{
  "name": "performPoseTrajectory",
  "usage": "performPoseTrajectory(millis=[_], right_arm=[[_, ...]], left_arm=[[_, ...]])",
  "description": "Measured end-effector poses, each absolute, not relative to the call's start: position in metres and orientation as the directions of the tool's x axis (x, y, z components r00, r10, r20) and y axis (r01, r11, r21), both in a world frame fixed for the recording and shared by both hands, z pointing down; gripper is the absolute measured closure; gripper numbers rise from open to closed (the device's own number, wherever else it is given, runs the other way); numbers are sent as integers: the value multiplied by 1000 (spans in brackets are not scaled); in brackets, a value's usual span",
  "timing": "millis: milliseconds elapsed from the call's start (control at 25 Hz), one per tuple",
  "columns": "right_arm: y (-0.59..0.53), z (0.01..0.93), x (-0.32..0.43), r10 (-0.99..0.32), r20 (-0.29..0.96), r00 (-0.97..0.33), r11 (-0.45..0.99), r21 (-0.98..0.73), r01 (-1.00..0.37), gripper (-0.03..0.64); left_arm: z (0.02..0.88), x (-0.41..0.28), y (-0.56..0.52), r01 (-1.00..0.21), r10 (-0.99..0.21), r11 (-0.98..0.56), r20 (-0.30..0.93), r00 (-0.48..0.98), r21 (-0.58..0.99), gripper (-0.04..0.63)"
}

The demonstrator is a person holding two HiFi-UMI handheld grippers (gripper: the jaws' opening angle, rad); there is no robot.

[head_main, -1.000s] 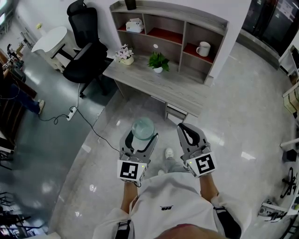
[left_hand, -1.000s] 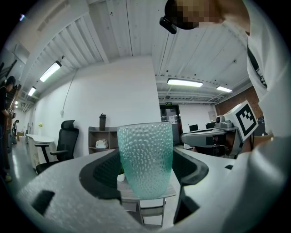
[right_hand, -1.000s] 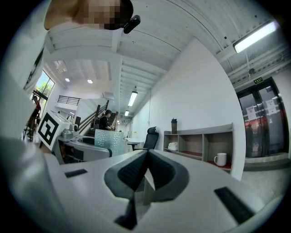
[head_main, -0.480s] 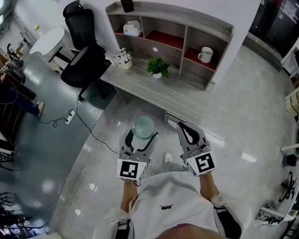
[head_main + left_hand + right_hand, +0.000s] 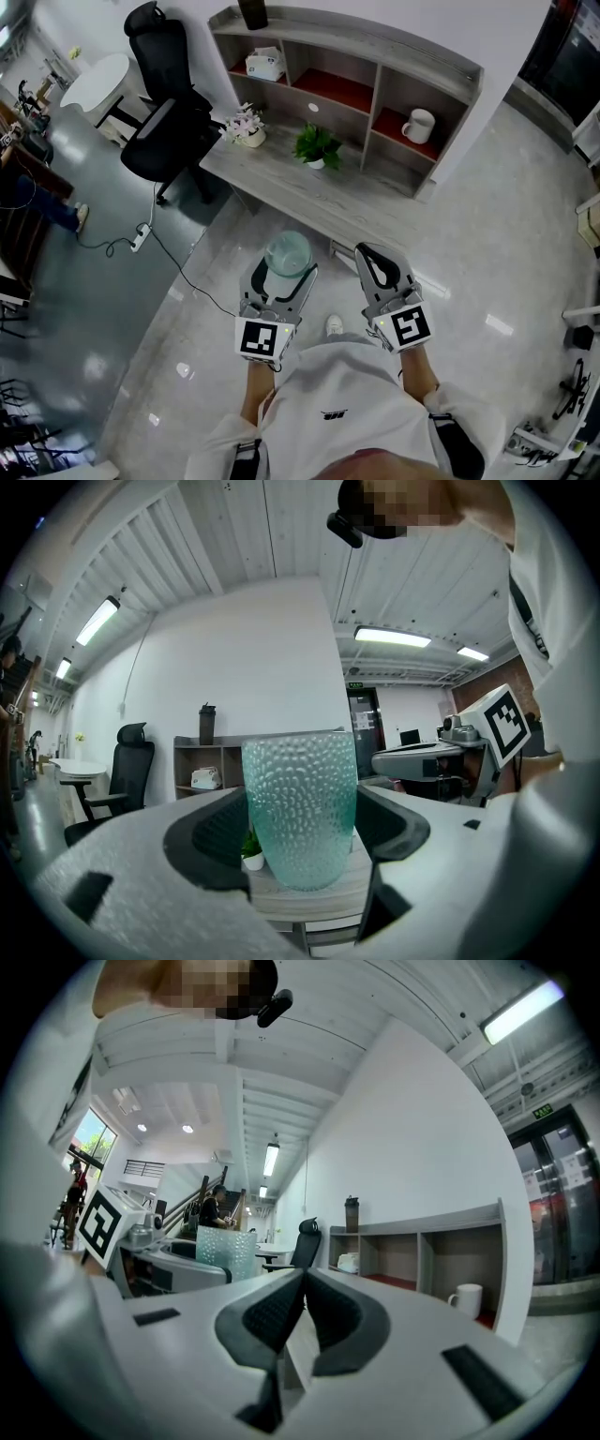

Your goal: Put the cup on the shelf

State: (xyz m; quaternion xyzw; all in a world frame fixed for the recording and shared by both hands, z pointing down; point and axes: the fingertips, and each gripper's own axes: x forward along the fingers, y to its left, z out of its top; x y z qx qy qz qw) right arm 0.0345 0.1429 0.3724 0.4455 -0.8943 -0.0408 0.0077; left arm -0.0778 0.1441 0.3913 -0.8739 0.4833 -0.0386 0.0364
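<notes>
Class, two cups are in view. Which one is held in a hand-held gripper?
The dimpled teal glass cup, clamped between the jaws of the left hand-held gripper. The other, a white handled mug, stands in the right compartment of the shelf.

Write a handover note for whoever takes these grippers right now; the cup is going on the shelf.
Left gripper: shut on the green glass cup, held upright over the floor.
Right gripper: shut, empty.
The shelf stands on the desk ahead; a white mug sits in its right compartment.
Done: cup is in hand.
Left: step up to the desk, set the cup in the shelf, release.
</notes>
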Motion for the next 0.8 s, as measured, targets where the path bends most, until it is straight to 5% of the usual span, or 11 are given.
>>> performPoseTrajectory(millis=[800], right_arm=[[70,376,43,-778,-17,-628,626,67,-777,586]], left_arm=[[394,-65,73,-854,-862,-507,43,505,-115,224]])
